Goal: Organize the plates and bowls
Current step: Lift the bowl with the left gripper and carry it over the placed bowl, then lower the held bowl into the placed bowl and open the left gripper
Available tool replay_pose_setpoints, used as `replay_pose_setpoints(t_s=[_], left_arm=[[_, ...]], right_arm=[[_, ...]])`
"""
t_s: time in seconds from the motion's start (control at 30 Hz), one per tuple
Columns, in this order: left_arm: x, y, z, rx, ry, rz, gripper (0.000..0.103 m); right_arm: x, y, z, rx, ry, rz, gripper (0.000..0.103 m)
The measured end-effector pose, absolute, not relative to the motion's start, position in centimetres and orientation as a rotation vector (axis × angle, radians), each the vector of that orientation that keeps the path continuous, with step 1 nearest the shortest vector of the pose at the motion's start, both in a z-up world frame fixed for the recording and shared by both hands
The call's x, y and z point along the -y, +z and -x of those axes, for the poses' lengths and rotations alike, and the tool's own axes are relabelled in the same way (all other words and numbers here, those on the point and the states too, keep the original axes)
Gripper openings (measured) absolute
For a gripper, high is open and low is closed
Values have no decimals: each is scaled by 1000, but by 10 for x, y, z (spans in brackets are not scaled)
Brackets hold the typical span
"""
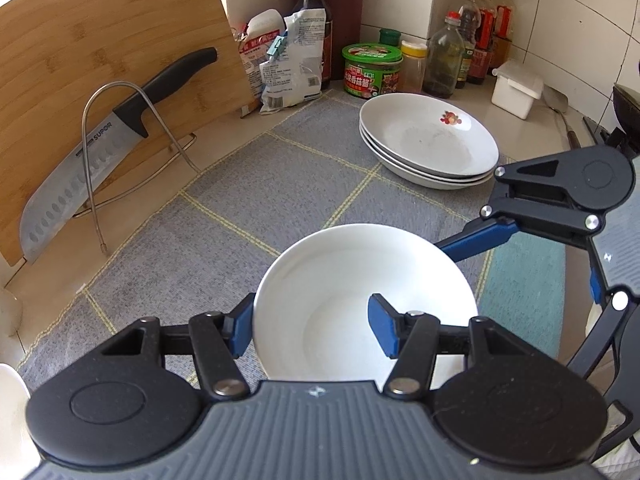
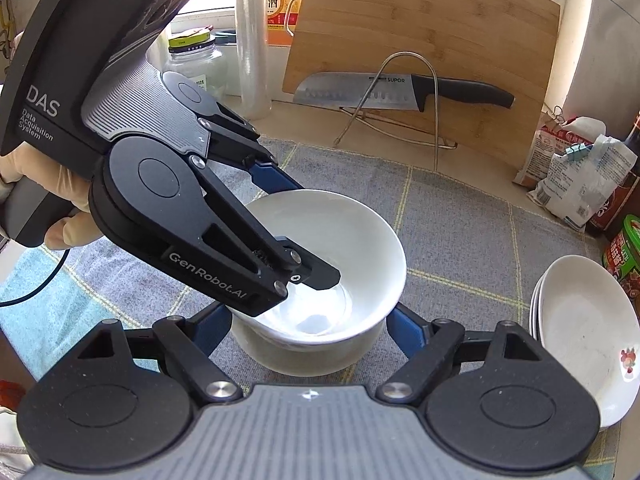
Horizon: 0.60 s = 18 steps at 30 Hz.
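A white bowl (image 1: 360,288) sits on the grey checked mat (image 1: 256,184), stacked in a second white bowl (image 2: 304,356) in the right wrist view. My left gripper (image 1: 312,328) straddles the top bowl's near rim, one finger outside, one inside, with a gap between rim and pads; it also shows in the right wrist view (image 2: 288,236). My right gripper (image 2: 308,328) is open, its fingers either side of the lower bowl; its arm shows in the left wrist view (image 1: 476,240). Three stacked white plates (image 1: 432,140) with a red flower mark lie at the mat's far right.
A bamboo cutting board (image 1: 100,60) and a Supor knife (image 1: 92,160) lean in a wire rack (image 1: 120,148) at the left. Sauce bottles (image 1: 476,36), a green-lidded jar (image 1: 372,68), food bags (image 1: 288,60) and a white box (image 1: 516,88) line the back wall. A teal cloth (image 1: 524,296) lies right.
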<state>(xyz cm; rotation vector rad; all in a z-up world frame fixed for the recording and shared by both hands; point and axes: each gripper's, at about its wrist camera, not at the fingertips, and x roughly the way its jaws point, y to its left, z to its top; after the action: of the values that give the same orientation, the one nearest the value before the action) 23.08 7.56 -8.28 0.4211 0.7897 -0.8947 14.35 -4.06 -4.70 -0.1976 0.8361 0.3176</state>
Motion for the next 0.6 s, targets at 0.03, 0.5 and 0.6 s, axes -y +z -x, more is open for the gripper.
replay_pose_setpoints(t_s=[0.03, 0.5, 0.6], left_arm=[[-76, -83, -230, -789, -896, -422, 57], [-76, -89, -232, -800, -906, -416, 58], [-76, -90, -232, -800, -908, -416, 58]], right_arm=[[41, -47, -143, -838, 319, 195, 88], [41, -53, -145, -864, 323, 198, 88], [41, -54, -147, -869, 322, 193, 88]])
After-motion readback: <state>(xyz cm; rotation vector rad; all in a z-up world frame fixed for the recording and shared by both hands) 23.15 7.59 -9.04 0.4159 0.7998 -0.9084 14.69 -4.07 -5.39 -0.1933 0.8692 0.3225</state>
